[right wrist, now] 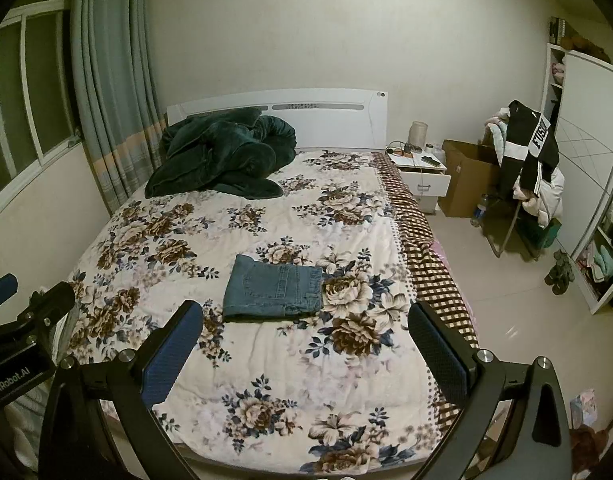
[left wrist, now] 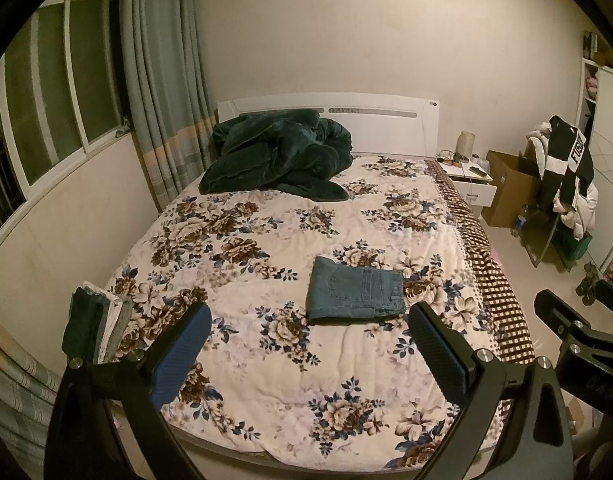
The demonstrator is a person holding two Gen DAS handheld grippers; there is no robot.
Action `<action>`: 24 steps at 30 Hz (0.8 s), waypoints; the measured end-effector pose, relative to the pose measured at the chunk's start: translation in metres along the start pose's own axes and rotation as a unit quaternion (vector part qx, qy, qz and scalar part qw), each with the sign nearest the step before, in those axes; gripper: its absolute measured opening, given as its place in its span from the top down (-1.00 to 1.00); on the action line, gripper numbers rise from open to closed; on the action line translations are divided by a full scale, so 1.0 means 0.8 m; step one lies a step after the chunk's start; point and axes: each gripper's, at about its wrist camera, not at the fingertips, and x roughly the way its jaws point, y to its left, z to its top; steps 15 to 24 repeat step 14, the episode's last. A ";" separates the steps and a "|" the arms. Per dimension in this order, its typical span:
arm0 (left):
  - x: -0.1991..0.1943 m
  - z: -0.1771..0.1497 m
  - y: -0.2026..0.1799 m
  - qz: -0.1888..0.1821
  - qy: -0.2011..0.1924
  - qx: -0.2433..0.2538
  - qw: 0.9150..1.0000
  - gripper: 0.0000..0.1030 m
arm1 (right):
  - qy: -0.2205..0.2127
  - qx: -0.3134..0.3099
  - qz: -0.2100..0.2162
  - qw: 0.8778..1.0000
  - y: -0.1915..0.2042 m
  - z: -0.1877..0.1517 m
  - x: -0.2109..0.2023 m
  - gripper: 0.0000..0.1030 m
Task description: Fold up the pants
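Blue denim pants [left wrist: 356,296] lie folded into a flat rectangle on the floral bedspread [left wrist: 266,248], back pocket up, in the near half of the bed. They also show in the right wrist view [right wrist: 272,290]. My left gripper [left wrist: 308,316] is open and empty, held back above the foot of the bed, clear of the pants. My right gripper [right wrist: 304,314] is open and empty too, held level with the left one, to its right. Part of the right gripper shows at the left view's right edge [left wrist: 578,332].
A dark green blanket [left wrist: 278,156] is heaped by the white headboard. A stack of folded clothes [left wrist: 96,326] sits at the bed's near left corner. A nightstand [right wrist: 420,170], cardboard box [right wrist: 470,178] and clothes-draped chair [right wrist: 526,168] stand on the right.
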 end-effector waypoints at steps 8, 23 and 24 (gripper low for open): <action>-0.003 0.000 -0.003 0.002 -0.003 0.001 1.000 -0.96 | -0.002 0.000 0.000 1.000 0.001 -0.001 0.001 -1.00; -0.010 -0.001 -0.006 0.000 -0.012 0.002 1.000 -0.96 | -0.001 0.000 0.001 1.000 0.000 -0.001 0.001 -1.00; -0.010 -0.001 -0.006 0.000 -0.012 0.002 1.000 -0.96 | -0.001 0.000 0.001 1.000 0.000 -0.001 0.001 -1.00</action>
